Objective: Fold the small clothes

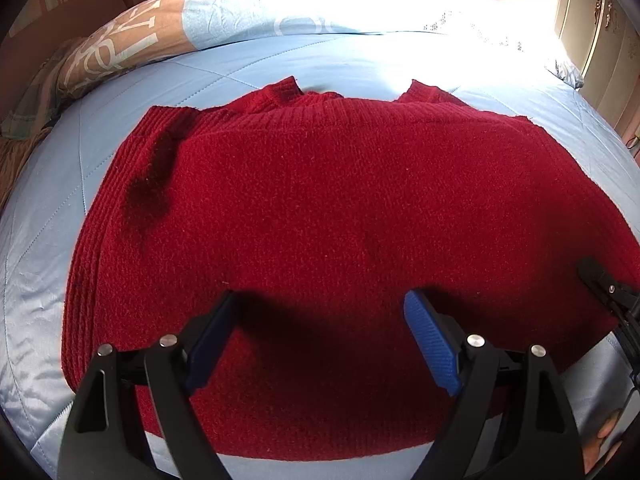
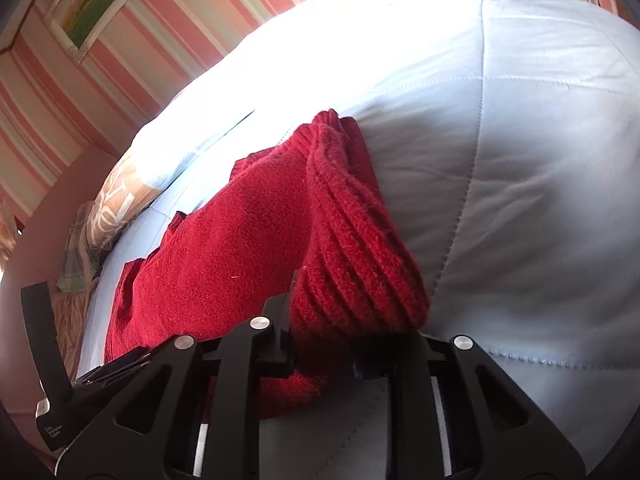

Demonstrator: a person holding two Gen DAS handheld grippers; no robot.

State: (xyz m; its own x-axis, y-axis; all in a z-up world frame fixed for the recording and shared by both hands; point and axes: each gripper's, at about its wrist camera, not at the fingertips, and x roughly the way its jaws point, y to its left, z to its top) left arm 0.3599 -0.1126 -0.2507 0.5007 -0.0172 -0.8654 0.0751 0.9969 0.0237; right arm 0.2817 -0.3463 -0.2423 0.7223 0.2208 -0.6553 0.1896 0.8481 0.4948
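A dark red knitted sweater (image 1: 320, 220) lies spread on a pale blue quilted bed (image 1: 280, 60), partly folded, with its ribbed edges at the left and far side. My left gripper (image 1: 320, 312) hovers open just above the sweater's near part, its blue pads wide apart and empty. My right gripper (image 2: 352, 344) is shut on a ribbed fold of the sweater (image 2: 360, 272) at its right edge, low against the bed (image 2: 520, 160). The right gripper's tip also shows in the left wrist view (image 1: 600, 280), at the far right.
A patterned pillow (image 1: 140, 40) lies at the head of the bed, far left. A striped pink wall with a framed picture (image 2: 88, 8) stands behind. White cabinet doors (image 1: 600, 40) are at the far right. Bright sunlight washes out the far bed.
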